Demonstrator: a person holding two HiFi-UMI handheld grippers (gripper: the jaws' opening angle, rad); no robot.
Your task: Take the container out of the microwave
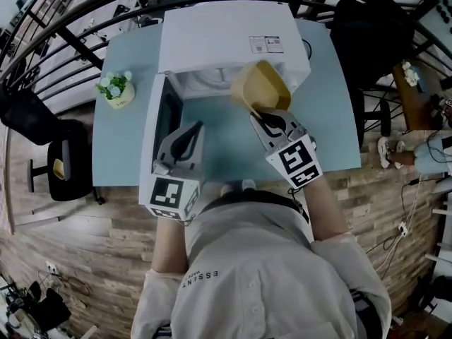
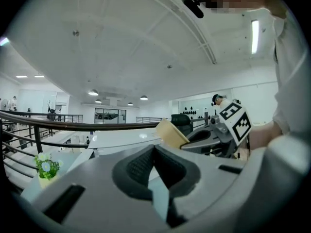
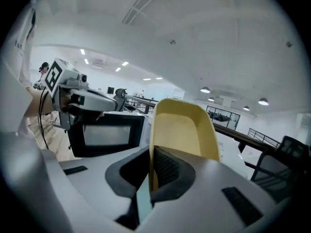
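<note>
"ESSENT" print on the shirt

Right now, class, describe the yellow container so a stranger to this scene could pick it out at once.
Find the white microwave on the pale blue table, its door swung open. In front of its opening, the right gripper pinches the container by its rim, off the table. It is mustard yellow and empty, unlike the pot of flowers standing beside the microwave.
</note>
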